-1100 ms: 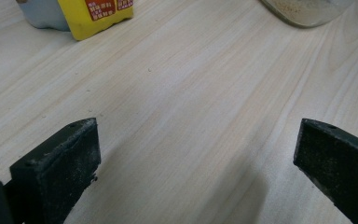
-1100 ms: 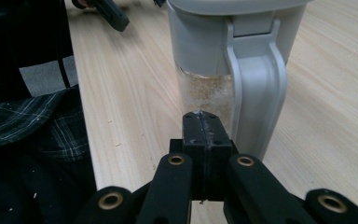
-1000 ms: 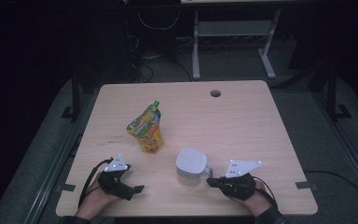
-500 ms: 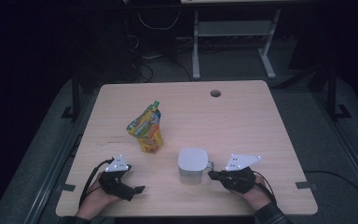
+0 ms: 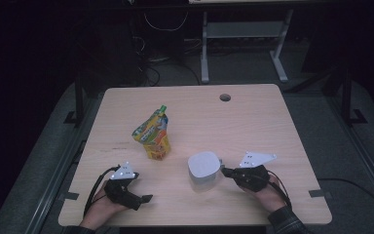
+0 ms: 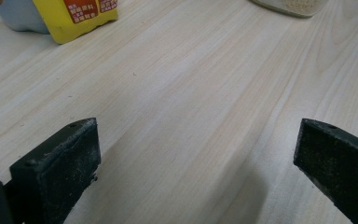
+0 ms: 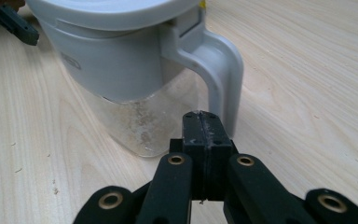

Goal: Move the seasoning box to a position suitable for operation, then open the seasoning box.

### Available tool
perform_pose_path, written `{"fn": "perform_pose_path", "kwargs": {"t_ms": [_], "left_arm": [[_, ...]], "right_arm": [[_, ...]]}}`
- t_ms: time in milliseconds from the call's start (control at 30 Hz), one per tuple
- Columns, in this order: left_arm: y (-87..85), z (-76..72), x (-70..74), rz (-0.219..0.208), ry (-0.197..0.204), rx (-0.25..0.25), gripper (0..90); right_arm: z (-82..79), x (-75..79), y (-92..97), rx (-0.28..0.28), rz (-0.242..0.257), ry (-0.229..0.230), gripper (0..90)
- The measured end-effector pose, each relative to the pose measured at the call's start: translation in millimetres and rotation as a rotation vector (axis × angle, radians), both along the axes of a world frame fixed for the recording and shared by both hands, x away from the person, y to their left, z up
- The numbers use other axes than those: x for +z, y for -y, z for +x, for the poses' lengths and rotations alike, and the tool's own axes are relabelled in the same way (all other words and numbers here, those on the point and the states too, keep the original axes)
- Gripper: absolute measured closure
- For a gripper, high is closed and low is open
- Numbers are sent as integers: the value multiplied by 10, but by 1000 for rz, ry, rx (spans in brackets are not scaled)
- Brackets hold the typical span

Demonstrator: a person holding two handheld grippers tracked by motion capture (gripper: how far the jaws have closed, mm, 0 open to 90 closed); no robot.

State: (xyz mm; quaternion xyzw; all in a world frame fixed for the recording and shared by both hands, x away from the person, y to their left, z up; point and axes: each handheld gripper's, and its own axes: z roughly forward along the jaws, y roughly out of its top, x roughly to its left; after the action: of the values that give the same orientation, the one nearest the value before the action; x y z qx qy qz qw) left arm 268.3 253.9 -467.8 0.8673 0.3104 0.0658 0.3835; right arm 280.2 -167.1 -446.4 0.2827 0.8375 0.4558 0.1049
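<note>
On table, pouch behind jug, right tool closed beside handle

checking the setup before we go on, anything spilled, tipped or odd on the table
Nothing spilled or tipped. The juice pouch stands upright though crumpled, and the lidded jug sits upright with its lid on. The shut right gripper points at the jug's handle.

The lidded plastic jug is pale grey above and clear below, with perhaps beige grains inside. The foil drink pouch shows yellow, orange and green print. The wooden bench has light, streaky grain.
</note>
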Motion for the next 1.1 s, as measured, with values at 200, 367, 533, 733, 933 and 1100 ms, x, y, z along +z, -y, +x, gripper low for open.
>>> {"fn": "perform_pose_path", "kwargs": {"t_ms": [200,367,533,733,933,1100], "left_arm": [[0,-8,10,-10,2,-5,1],[19,-42,36,-12,9,-14,1],[59,-49,50,-12,12,-21,2],[104,-58,68,-26,14,-33,2],[191,-41,116,-58,17,-48,1],[288,-14,167,-76,32,-68,1]], "right_arm": [[-10,0,74,-7,10,-7,896],[-70,10,154,-20,16,-12,895],[-100,25,271,-49,23,5,894],[-85,48,411,-110,35,25,894],[-42,39,471,-172,26,21,895],[-25,33,513,-187,38,19,893]]}}
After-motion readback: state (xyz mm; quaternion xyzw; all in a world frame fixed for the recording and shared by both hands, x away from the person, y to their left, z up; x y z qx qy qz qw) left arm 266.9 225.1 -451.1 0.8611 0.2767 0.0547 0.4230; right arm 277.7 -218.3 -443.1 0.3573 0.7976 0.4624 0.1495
